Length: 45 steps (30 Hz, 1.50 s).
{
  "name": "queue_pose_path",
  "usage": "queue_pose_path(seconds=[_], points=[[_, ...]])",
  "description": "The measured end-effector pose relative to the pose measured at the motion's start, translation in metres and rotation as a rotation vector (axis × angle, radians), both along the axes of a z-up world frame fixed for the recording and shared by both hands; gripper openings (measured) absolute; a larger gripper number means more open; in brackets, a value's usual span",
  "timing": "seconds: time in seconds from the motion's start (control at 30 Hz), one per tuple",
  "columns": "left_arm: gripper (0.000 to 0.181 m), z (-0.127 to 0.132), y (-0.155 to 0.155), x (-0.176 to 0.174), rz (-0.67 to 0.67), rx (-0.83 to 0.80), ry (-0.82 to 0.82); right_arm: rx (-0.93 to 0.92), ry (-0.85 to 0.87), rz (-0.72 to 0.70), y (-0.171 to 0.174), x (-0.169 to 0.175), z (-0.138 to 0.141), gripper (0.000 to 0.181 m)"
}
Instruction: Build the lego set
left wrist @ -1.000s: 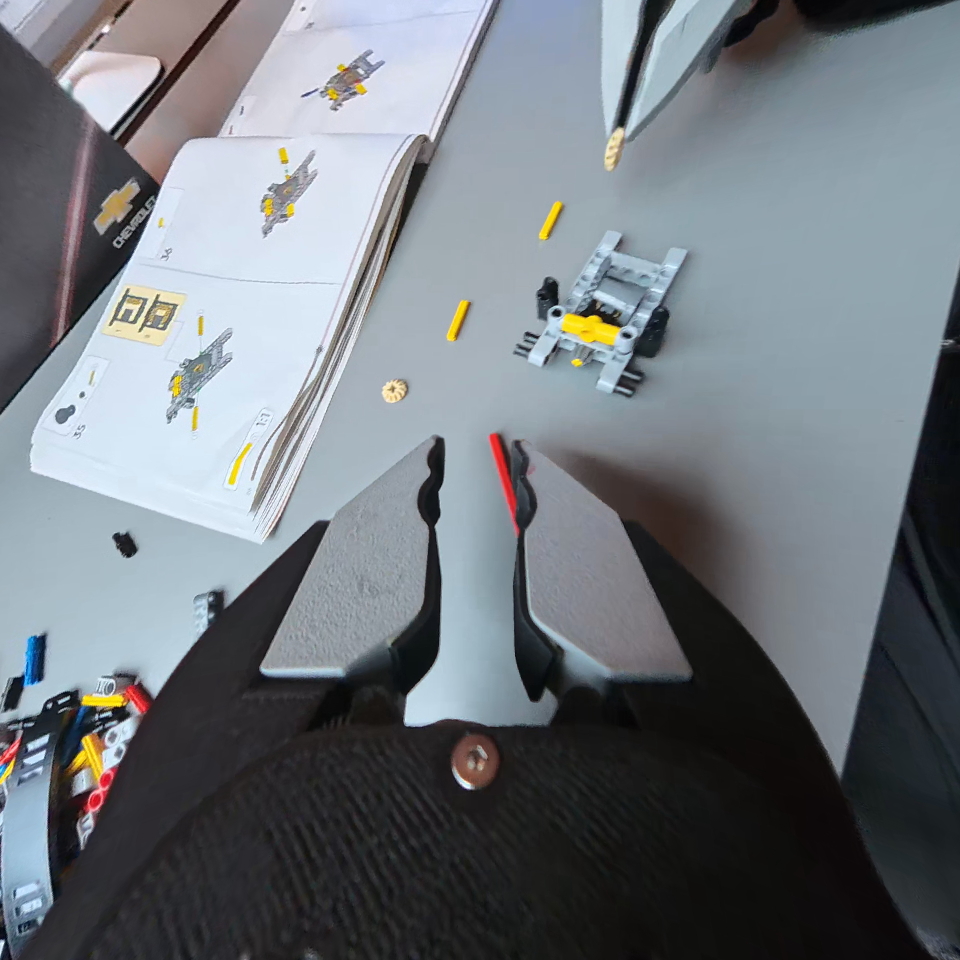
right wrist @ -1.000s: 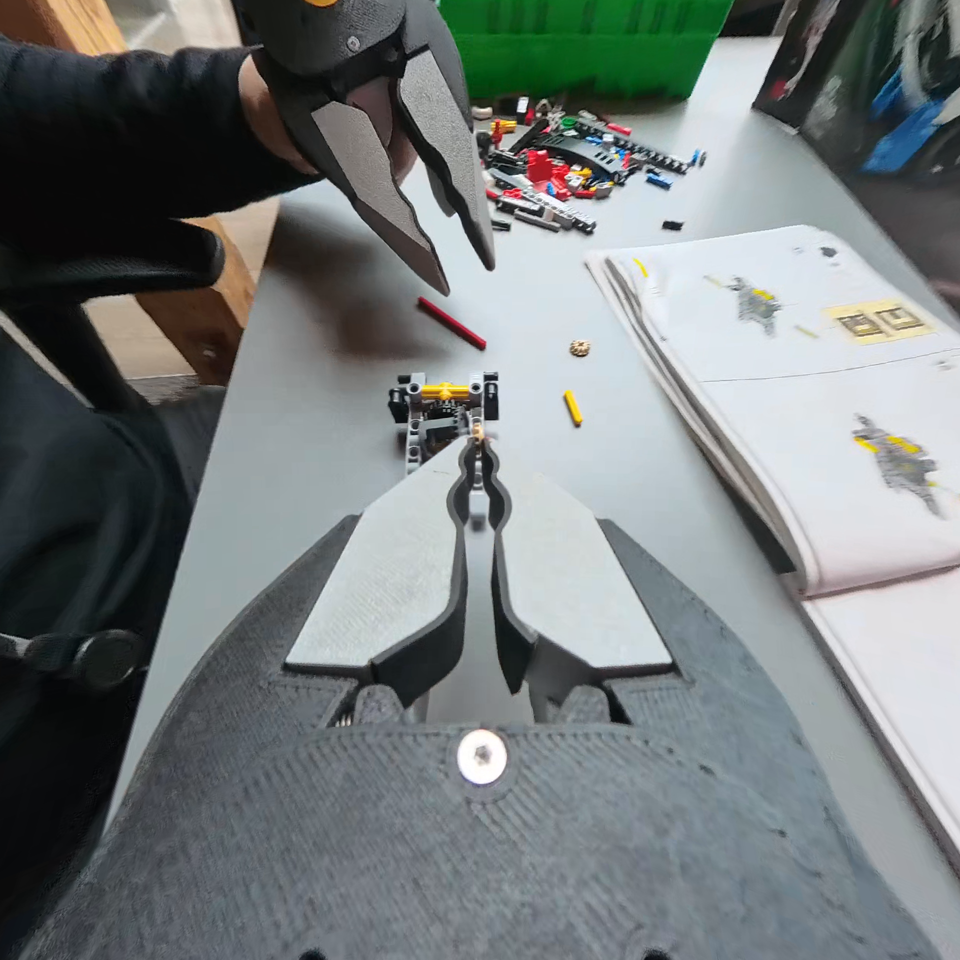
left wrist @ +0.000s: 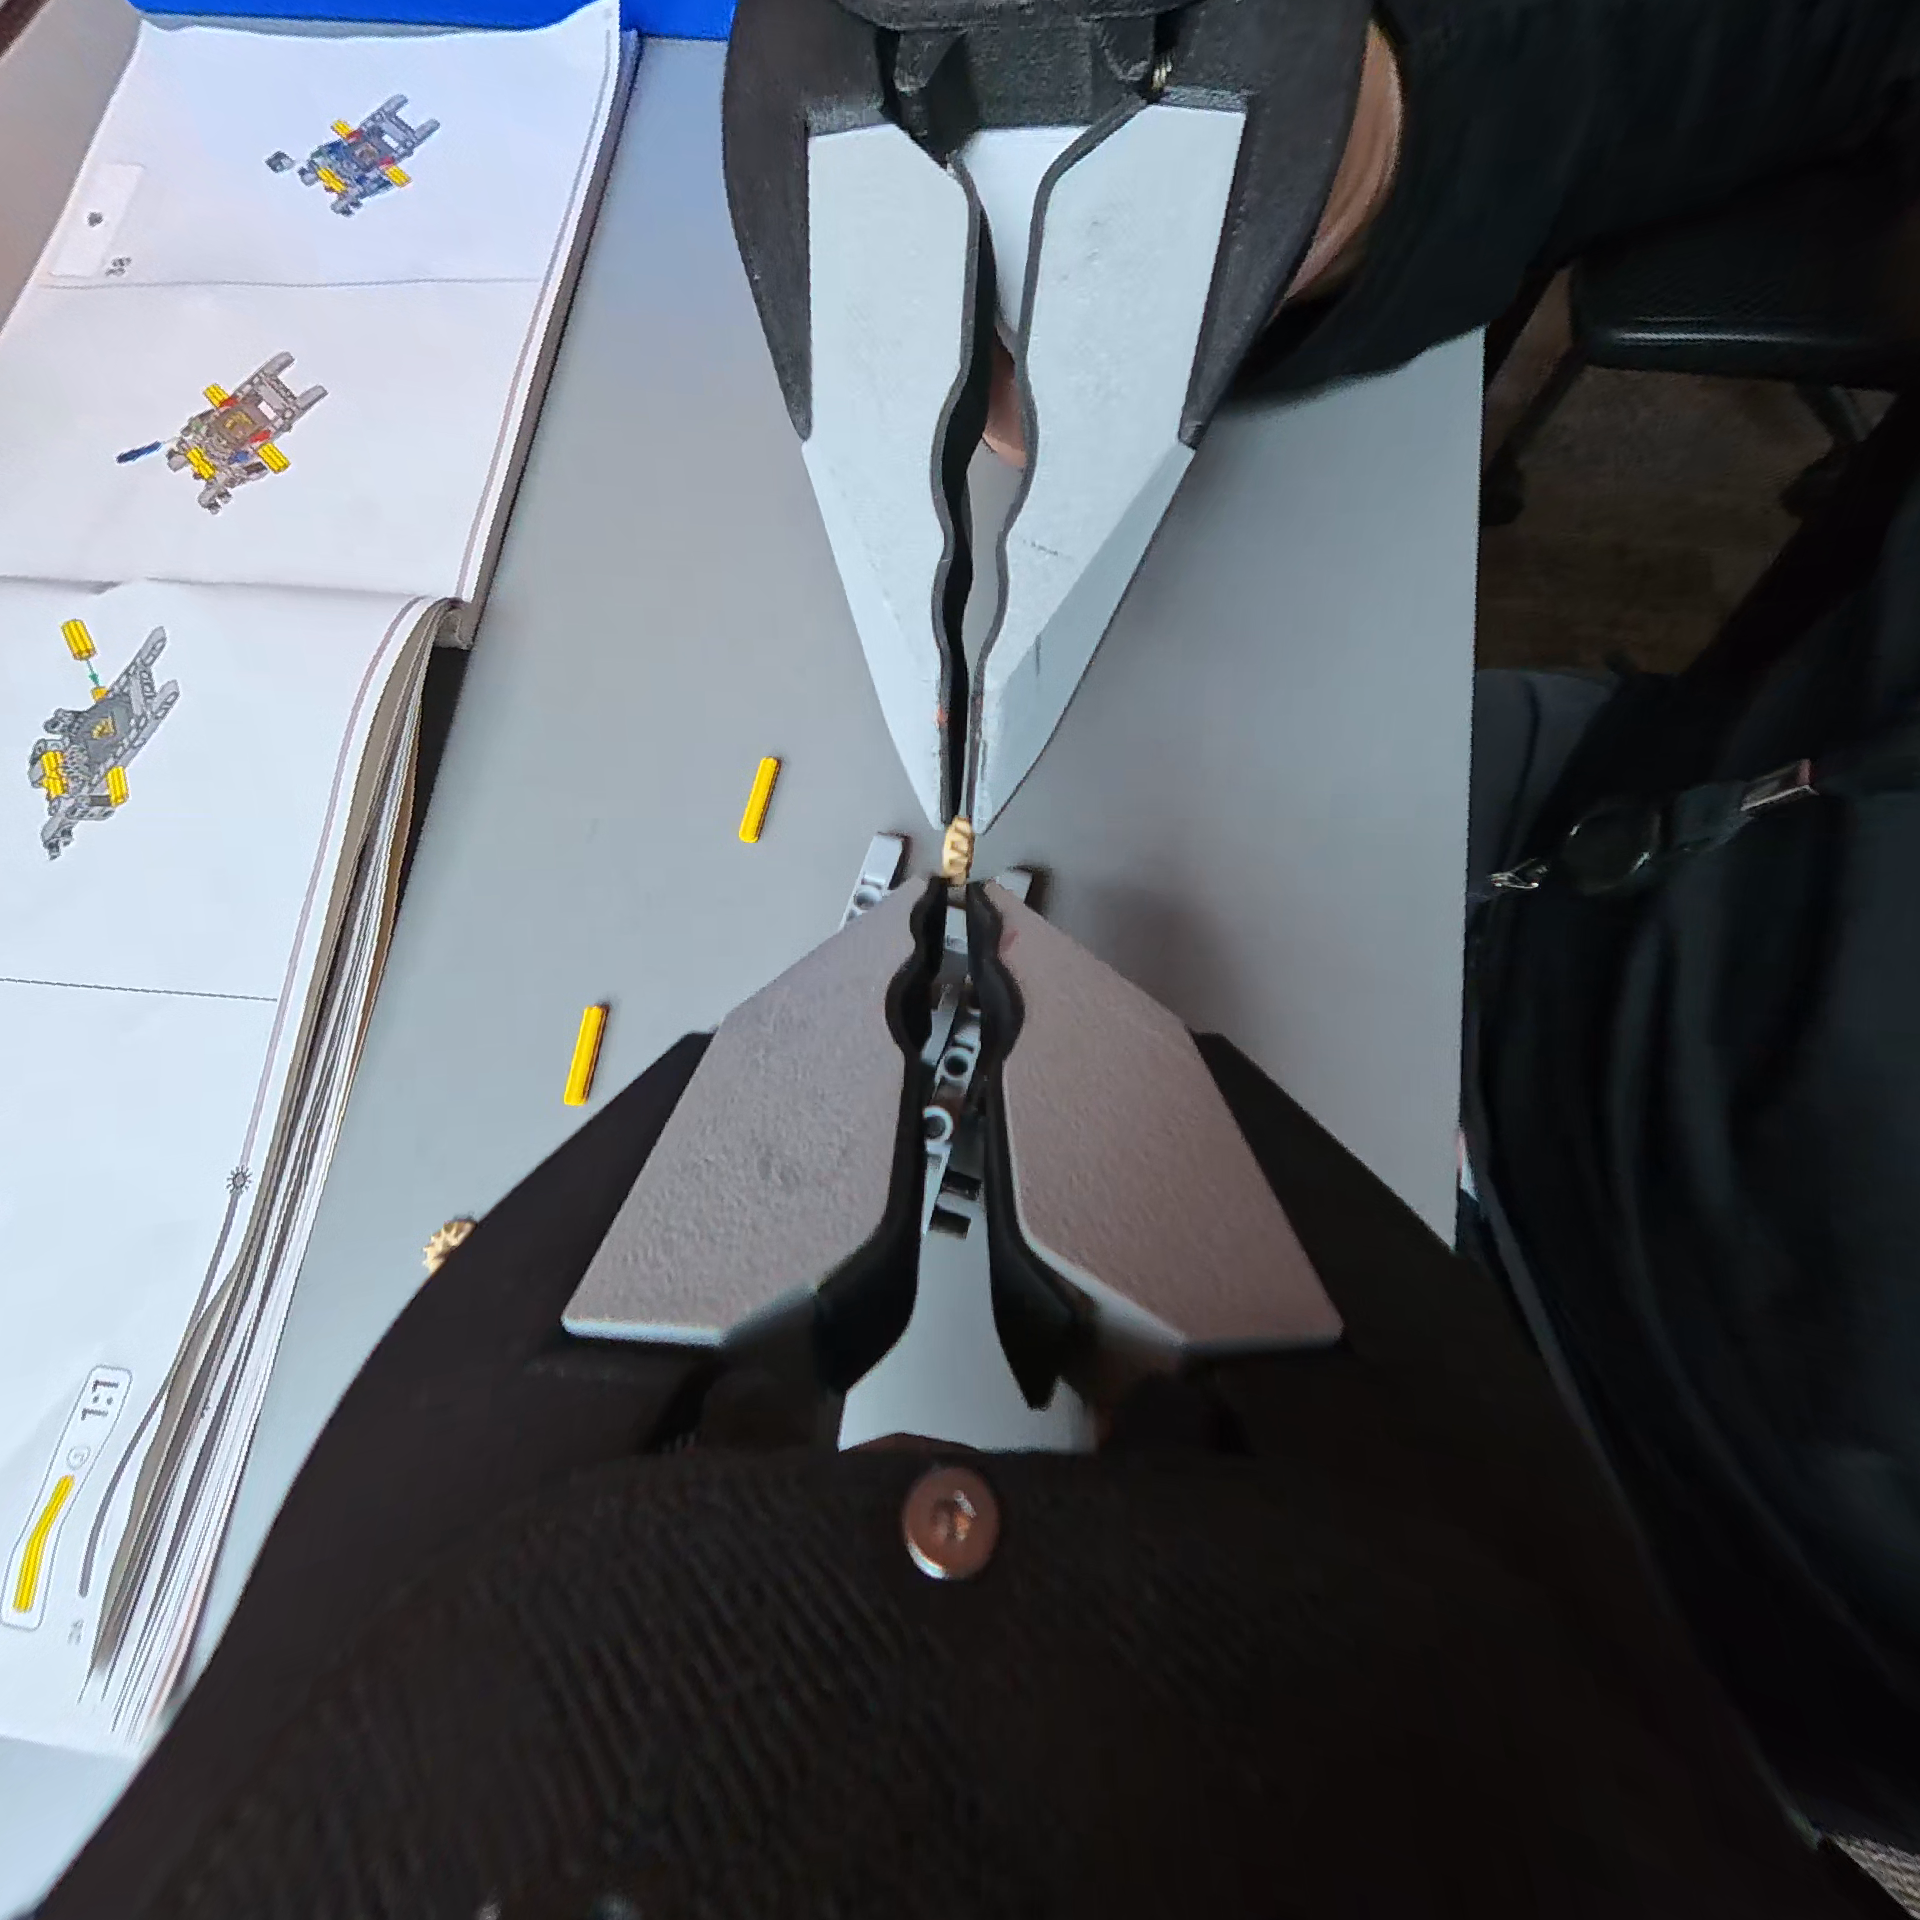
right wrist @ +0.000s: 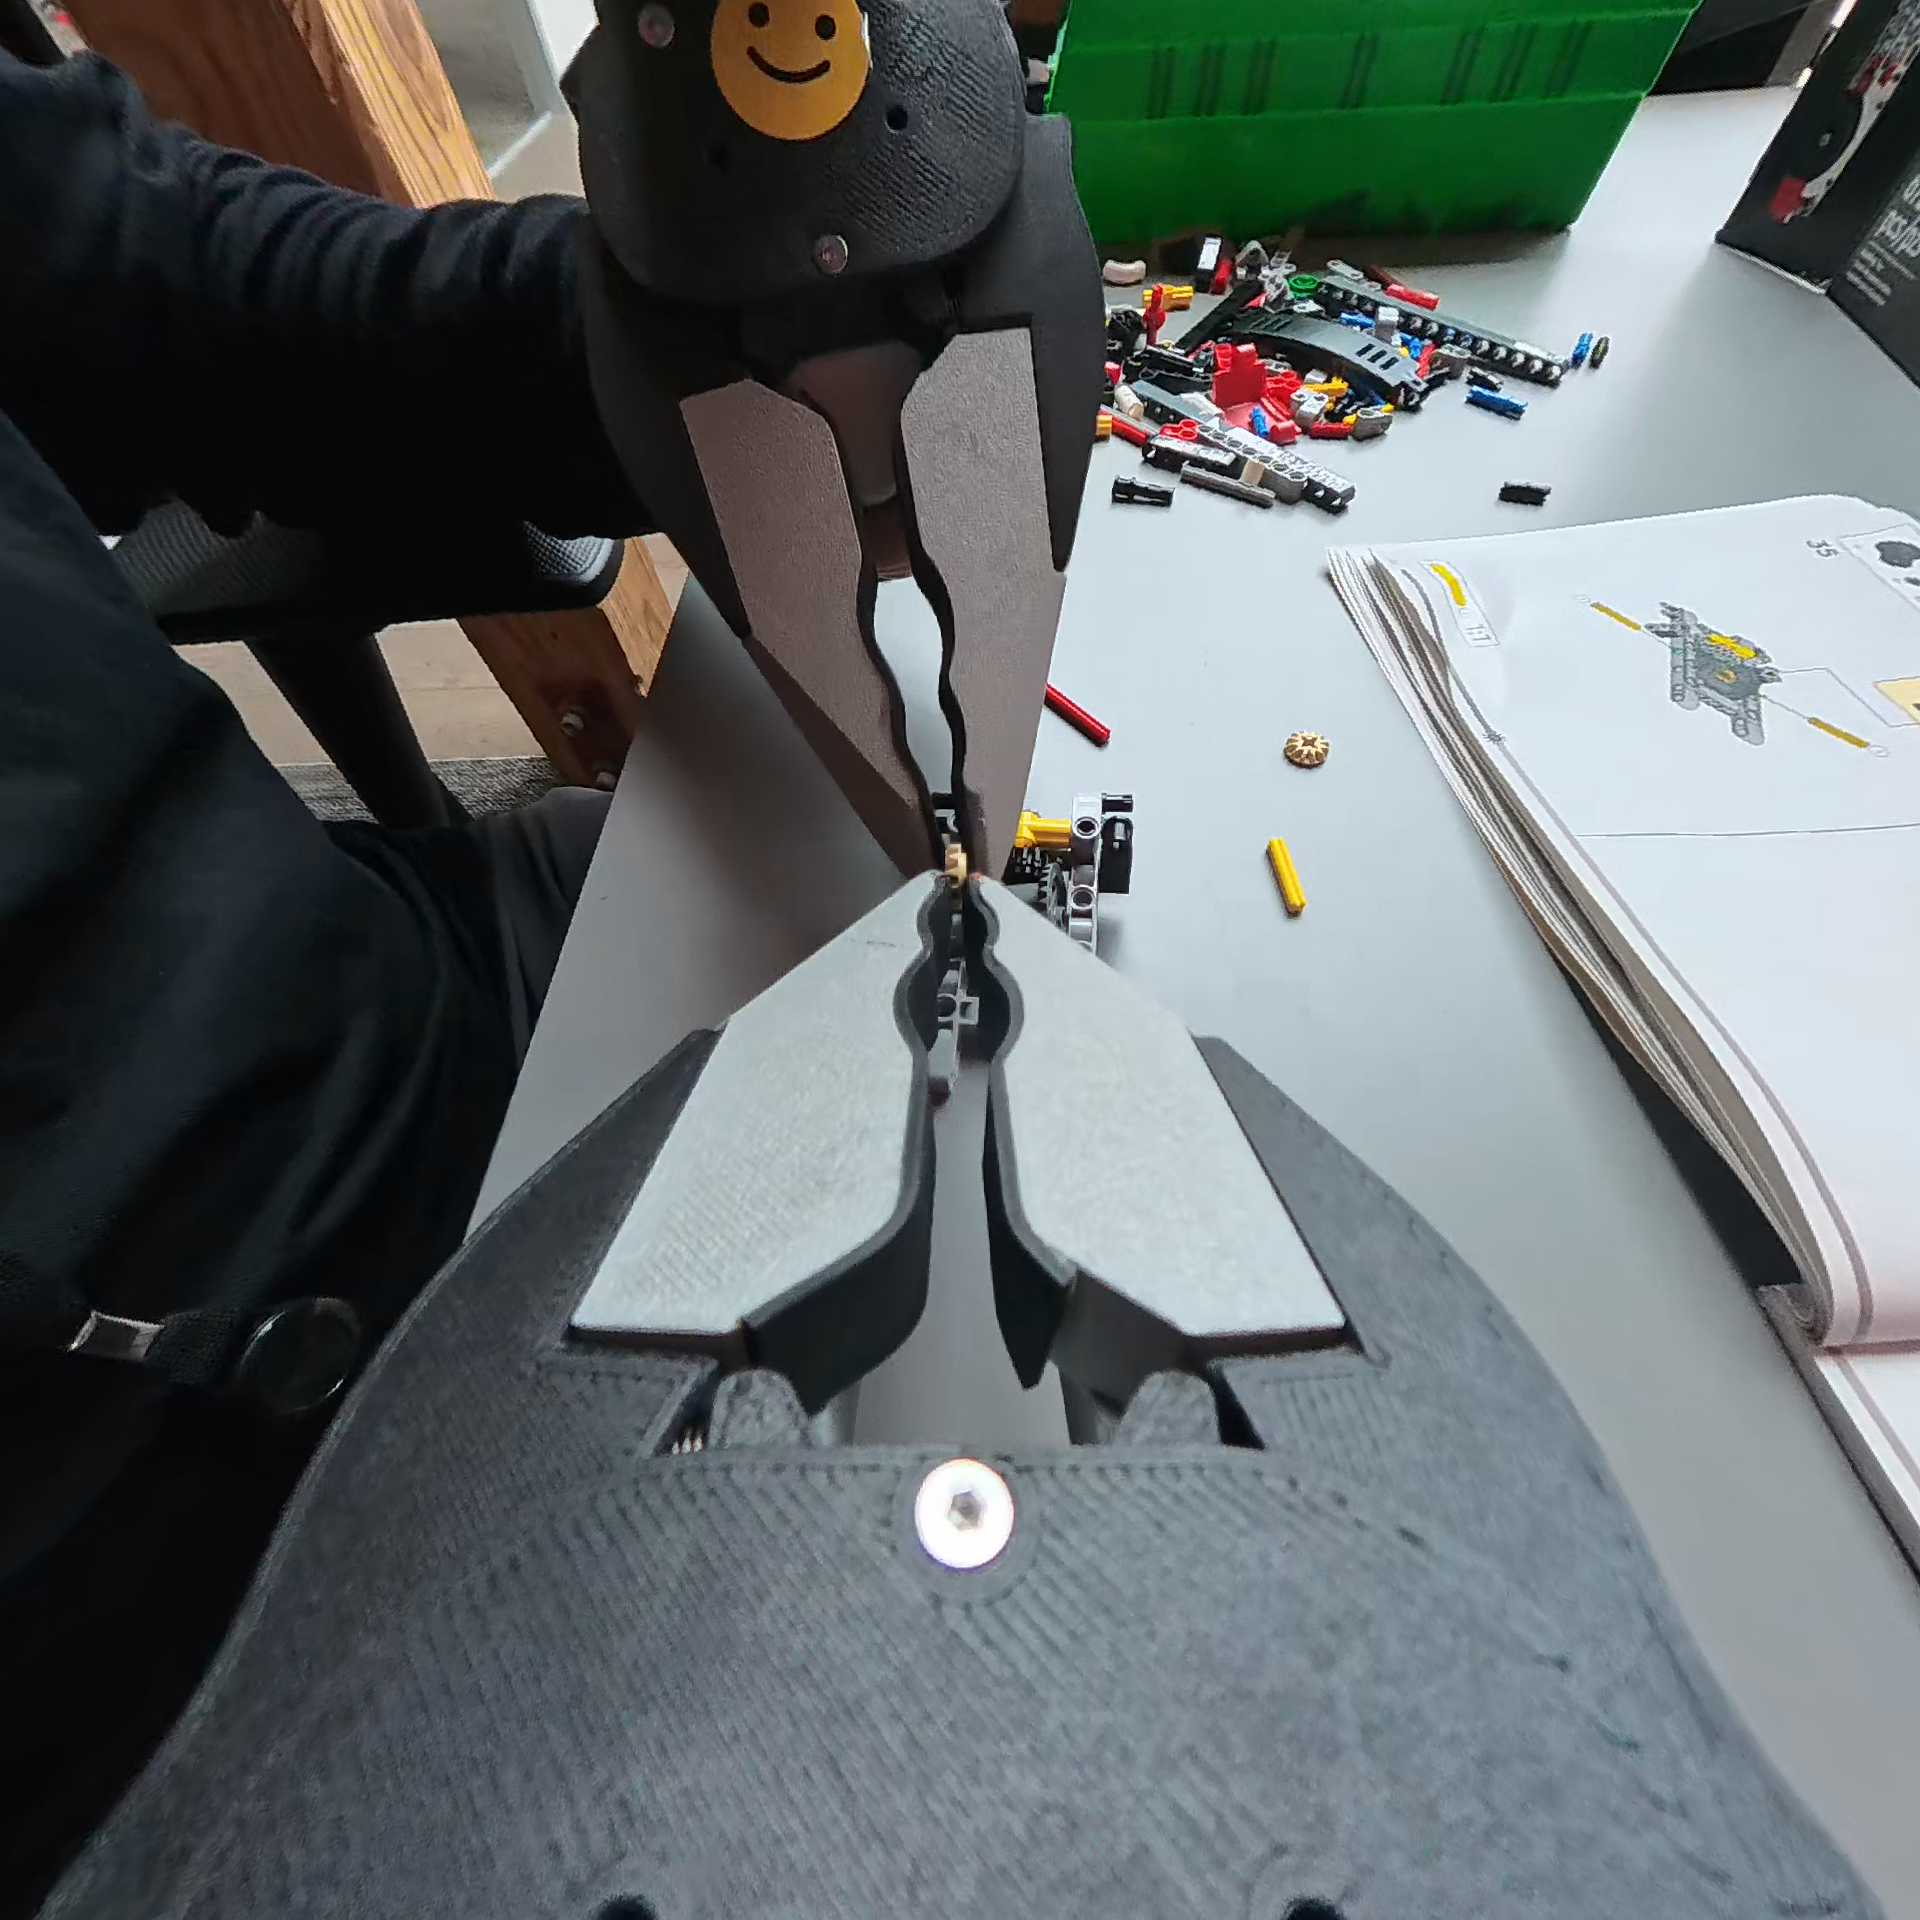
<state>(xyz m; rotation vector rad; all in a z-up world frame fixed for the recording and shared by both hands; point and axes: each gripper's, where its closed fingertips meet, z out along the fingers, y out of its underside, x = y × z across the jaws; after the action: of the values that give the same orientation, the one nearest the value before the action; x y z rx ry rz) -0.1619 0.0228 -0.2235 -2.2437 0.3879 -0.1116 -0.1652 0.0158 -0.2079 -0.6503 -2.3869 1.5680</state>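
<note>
**As two claws meet tip to tip, a small tan gear sits between them**

While both claws point at each other above the grey table, the right claw is clamped on a tan gear at its very tips. The left claw has its jaws drawn almost together and its tips touch the same gear; cannot tell if it grips it.

The part-built lego frame, grey with a yellow piece and black pins, sits on the table right under the meeting tips and is mostly hidden by them.

A red rod lies behind the frame. A second tan gear and a yellow pin lie loose between the frame and the open manual. The left wrist view shows two yellow pins beside the manual.

Manual pages carry coloured build drawings and small printed step numbers. A black box with white print stands at the far right corner, too cropped to read.

A yellow smiley sticker is on the back of the left claw. A loose parts pile lies in front of a green bin.
</note>
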Motion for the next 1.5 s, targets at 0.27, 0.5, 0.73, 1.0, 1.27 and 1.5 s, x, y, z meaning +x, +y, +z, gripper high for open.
queue_pose_path(seconds=[0.27, 0.5, 0.73, 1.0, 1.27, 1.5], points=[[0.0, 0.003, -0.002, 0.001, -0.006, 0.016, -0.024, -0.02, -0.008, 0.009, -0.001, 0.0, 0.001, 0.0], [0.002, 0.006, -0.001, 0.002, 0.001, 0.034, -0.1, -0.03, 0.001, 0.007, 0.0, 0.0, 0.003, 0.0], [0.001, 0.004, 0.0, 0.003, 0.007, 0.029, -0.117, -0.02, -0.005, 0.012, 0.0, 0.001, 0.001, 0.0], [0.004, 0.006, 0.001, 0.002, 0.018, 0.044, -0.133, -0.023, -0.014, 0.02, 0.0, 0.002, 0.0, 0.0], [0.001, 0.007, 0.0, 0.003, 0.01, 0.061, -0.1, -0.015, -0.021, 0.029, -0.002, 0.002, -0.004, 0.0], [0.001, 0.001, -0.014, -0.016, 0.059, 0.054, -0.003, 0.229, 0.003, -0.142, 0.061, -0.027, -0.035, 0.005]])
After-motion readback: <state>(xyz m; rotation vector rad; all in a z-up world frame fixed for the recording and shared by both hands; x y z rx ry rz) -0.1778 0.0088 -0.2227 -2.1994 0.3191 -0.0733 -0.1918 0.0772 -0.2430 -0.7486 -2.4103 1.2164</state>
